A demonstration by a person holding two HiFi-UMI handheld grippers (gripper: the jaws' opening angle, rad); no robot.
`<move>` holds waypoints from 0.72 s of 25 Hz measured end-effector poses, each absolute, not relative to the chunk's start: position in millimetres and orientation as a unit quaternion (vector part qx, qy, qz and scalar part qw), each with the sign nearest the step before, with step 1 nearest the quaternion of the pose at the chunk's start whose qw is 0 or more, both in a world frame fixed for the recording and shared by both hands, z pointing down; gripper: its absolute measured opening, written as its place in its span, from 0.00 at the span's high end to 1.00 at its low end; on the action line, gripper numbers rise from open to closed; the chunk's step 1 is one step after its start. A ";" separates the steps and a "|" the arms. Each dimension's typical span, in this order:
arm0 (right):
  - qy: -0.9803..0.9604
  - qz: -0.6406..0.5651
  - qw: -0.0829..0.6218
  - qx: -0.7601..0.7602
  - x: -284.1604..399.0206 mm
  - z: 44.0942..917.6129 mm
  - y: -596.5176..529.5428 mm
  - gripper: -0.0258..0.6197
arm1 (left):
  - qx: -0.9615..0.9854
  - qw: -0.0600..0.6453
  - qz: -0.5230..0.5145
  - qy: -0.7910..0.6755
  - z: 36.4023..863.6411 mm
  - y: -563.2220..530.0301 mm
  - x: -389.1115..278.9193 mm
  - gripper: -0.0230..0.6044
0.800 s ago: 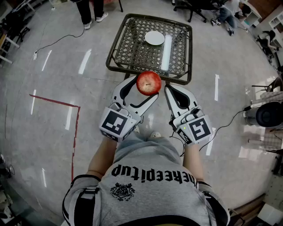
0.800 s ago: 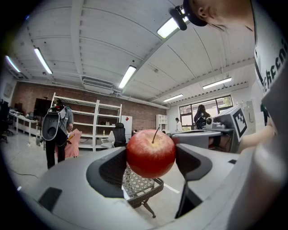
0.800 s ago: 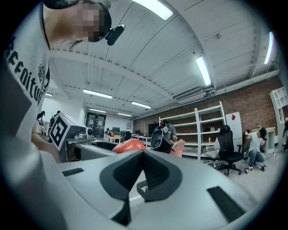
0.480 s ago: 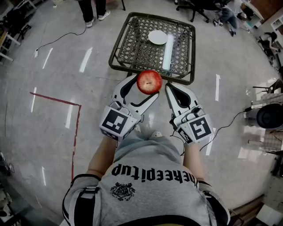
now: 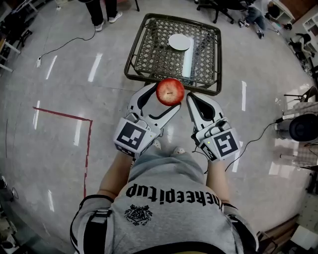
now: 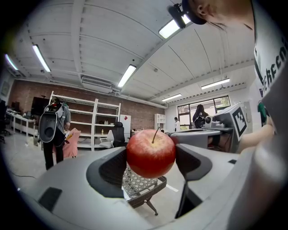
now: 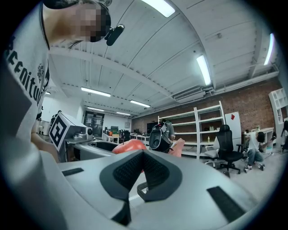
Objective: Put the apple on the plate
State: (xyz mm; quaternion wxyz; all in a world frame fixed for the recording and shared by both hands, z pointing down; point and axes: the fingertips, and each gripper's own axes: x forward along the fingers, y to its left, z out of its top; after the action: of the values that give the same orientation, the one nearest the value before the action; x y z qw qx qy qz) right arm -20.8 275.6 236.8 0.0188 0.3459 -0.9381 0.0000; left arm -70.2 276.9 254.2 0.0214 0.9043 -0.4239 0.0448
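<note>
A red apple (image 5: pixel 170 91) with a stem sits between the jaws of my left gripper (image 5: pixel 166 98), which is shut on it and held level above the floor. In the left gripper view the apple (image 6: pixel 150 153) fills the gap between the two black pads of the left gripper (image 6: pixel 150 158). My right gripper (image 5: pixel 192 99) is beside it on the right, jaws together and empty; in its own view the right gripper (image 7: pixel 143 155) partly hides the apple (image 7: pixel 127 145). A white plate (image 5: pixel 179 41) lies on the far part of a dark wicker table (image 5: pixel 149 57) ahead.
A white cylinder (image 5: pixel 188 57) lies on the table next to the plate. A person's legs (image 5: pixel 102 12) stand beyond the table at left, and office chairs (image 5: pixel 218 7) at the back. Red tape (image 5: pixel 64 116) marks the floor at left, and a cable (image 5: pixel 258 139) runs at right.
Both grippers and the apple have crept slightly forward and right towards the table. The left gripper's hold on the apple is the same.
</note>
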 end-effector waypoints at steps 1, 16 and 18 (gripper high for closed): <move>-0.937 0.001 0.020 0.349 -23.3 238.0 274.9 0.96 | 0.905 0.022 0.045 -0.422 255.5 276.0 -72.5 0.37; -0.925 0.009 0.017 0.380 -17.5 246.6 244.3 0.96 | 0.916 0.027 0.047 -0.398 266.1 243.1 -66.4 0.37; -0.929 0.008 0.018 0.370 -14.7 248.0 234.2 0.96 | 0.912 0.028 0.047 -0.405 267.4 233.6 -62.4 0.37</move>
State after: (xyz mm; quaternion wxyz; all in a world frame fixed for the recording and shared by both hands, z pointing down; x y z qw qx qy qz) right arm -14.7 234.2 248.0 0.0176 0.3703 -0.9287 0.0083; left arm -62.4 233.6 267.4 0.0278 0.9125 -0.4055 0.0475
